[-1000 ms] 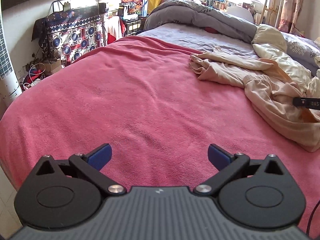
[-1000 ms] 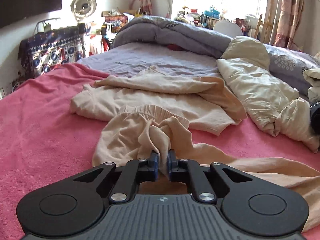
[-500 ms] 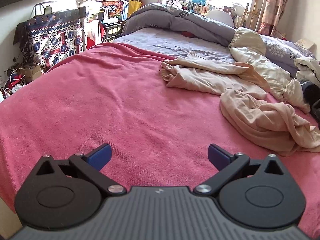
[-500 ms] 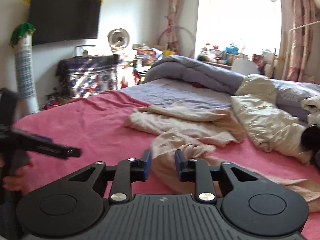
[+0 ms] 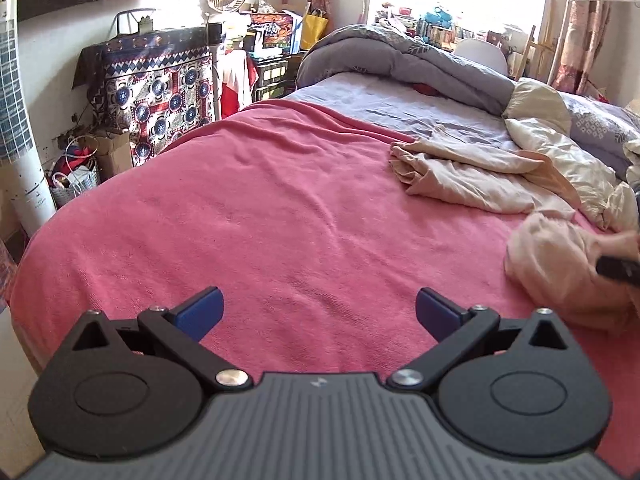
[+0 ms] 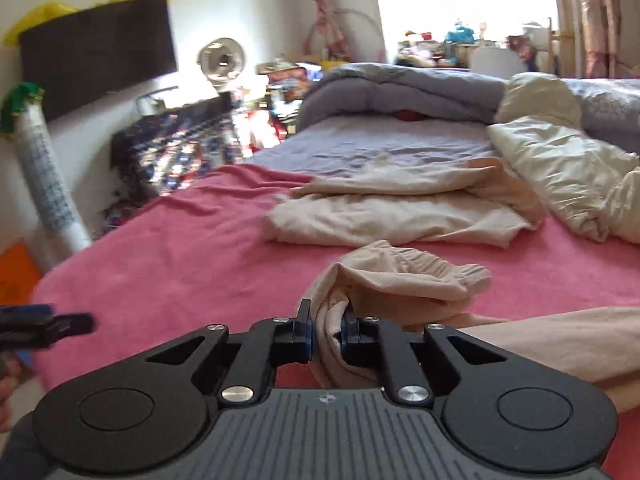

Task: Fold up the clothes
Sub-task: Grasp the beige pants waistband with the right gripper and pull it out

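Folding barely begun. Right gripper (image 6: 325,336) jaws pinched on bunched beige garment (image 6: 400,280), lower centre. Left gripper (image 5: 318,312) jaws wide apart, empty, over pink blanket (image 5: 260,220). No fold made; all steps remain.

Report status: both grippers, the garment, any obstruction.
Left gripper open, empty, over pink blanket. Right gripper shut on beige garment, bunched, unfolded. Second beige garment lies beyond; nothing blocking.

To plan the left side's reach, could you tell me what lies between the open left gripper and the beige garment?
Only bare pink blanket, per the left wrist view, separates the left gripper from the beige garment.
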The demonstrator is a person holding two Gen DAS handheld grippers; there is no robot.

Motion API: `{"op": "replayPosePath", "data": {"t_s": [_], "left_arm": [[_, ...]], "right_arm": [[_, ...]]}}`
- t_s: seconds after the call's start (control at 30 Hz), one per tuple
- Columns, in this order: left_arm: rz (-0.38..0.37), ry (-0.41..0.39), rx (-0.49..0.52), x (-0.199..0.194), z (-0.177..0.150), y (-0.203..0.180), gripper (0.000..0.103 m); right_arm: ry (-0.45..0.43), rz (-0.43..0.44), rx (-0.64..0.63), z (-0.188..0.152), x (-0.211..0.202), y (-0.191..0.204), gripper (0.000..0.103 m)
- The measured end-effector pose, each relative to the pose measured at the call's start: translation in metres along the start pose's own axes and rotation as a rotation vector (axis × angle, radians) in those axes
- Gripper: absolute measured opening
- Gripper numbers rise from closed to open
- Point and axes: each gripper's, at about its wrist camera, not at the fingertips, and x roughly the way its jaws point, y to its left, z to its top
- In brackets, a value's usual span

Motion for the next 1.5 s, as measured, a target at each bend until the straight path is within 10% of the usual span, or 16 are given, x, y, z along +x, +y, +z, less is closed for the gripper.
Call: {"op": "replayPosePath", "data": {"t_s": [0.23, 0.37, 0.5, 0.63, 0.7, 0.93, 1.03, 1.13, 1.2, 1.23, 1.3, 1.5], "left_arm": [[-0.148, 0.042, 0.096, 0.002, -0.006, -0.034, 0.103], [-0.271, 0.038, 0.218, -0.010, -0.015, -0.074, 0.103], [-0.346, -0.026, 0.268, -0.029, -0.013, -0.099, 0.103], [-0.344, -0.055, 0.173, -0.039, 0.006, -0.083, 0.103], [-0.325, -0.059, 0.127, -0.044, 0.014, -0.062, 0.103], [-0.170, -0.089, 0.055, -0.056, 0.018, 0.005, 0.103], [-0.166, -0.080, 0.083, -0.055, 0.014, 0.006, 0.103], [-0.197, -0.081, 0.104, -0.052, 0.009, -0.006, 0.103], [-0.234, -0.064, 0.096, -0.047, 0.006, -0.015, 0.103], [-0.248, -0.055, 0.090, -0.045, 0.006, -0.019, 0.103], [-0.261, -0.057, 0.079, -0.047, 0.006, -0.023, 0.103], [-0.231, -0.111, 0.027, -0.067, 0.013, 0.005, 0.103]], "right_arm": [[0.176, 0.181, -0.142, -0.061, -0.047, 0.031, 0.027], [0.074, 0.222, -0.067, -0.063, -0.083, 0.020, 0.051], [-0.104, 0.120, 0.052, -0.049, -0.099, -0.013, 0.054], [-0.034, 0.065, 0.195, -0.031, -0.043, -0.041, 0.043], [-0.001, 0.066, 0.244, -0.028, -0.016, -0.038, 0.002], [-0.033, 0.345, 0.060, -0.029, -0.011, 0.052, 0.004], [-0.093, 0.202, 0.045, -0.034, -0.033, 0.049, 0.010], [-0.151, -0.104, 0.103, -0.036, -0.045, 0.020, 0.048], [-0.100, -0.199, 0.071, -0.035, -0.034, 0.012, 0.055], [-0.072, -0.197, 0.058, -0.036, -0.023, 0.014, 0.054], [-0.015, -0.171, 0.034, -0.036, 0.000, 0.022, 0.007], [-0.058, 0.182, -0.105, -0.034, 0.004, 0.093, 0.007]]}}
